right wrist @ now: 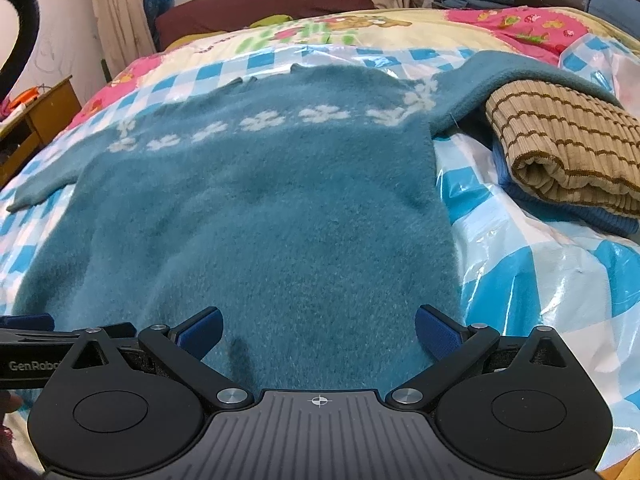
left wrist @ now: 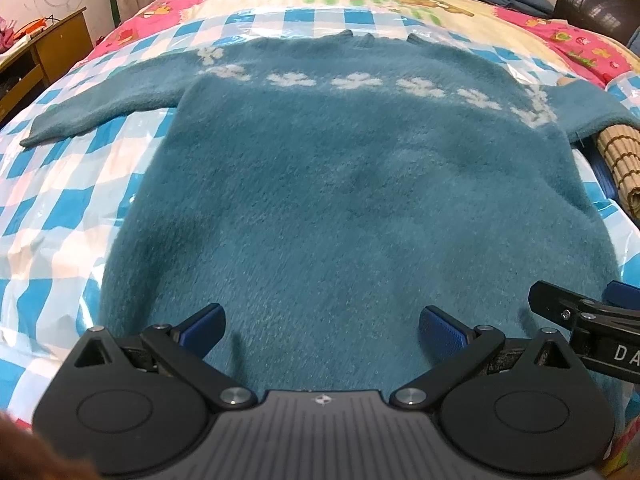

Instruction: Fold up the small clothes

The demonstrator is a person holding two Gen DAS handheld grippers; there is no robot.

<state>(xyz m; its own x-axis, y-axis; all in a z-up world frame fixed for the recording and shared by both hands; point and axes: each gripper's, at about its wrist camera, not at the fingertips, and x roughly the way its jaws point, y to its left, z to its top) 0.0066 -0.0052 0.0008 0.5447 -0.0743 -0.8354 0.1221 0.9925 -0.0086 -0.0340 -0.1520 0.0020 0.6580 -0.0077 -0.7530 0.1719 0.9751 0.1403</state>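
Note:
A fuzzy teal sweater (left wrist: 340, 200) with a row of white flowers lies spread flat on the bed, neck at the far end, hem nearest me. It also shows in the right wrist view (right wrist: 260, 220). Its left sleeve (left wrist: 100, 112) lies out on the sheet; its right sleeve (right wrist: 500, 72) drapes over a folded pile. My left gripper (left wrist: 320, 332) is open and empty over the hem. My right gripper (right wrist: 318, 330) is open and empty over the hem's right part, and its finger shows in the left wrist view (left wrist: 576, 312).
A blue and white checked plastic sheet (right wrist: 540, 280) covers the bed. A folded tan striped garment (right wrist: 568, 152) on a blue one (right wrist: 560, 212) sits at the right. A wooden desk (left wrist: 52, 44) stands to the left. Pink cartoon bedding (left wrist: 400, 0) lies beyond.

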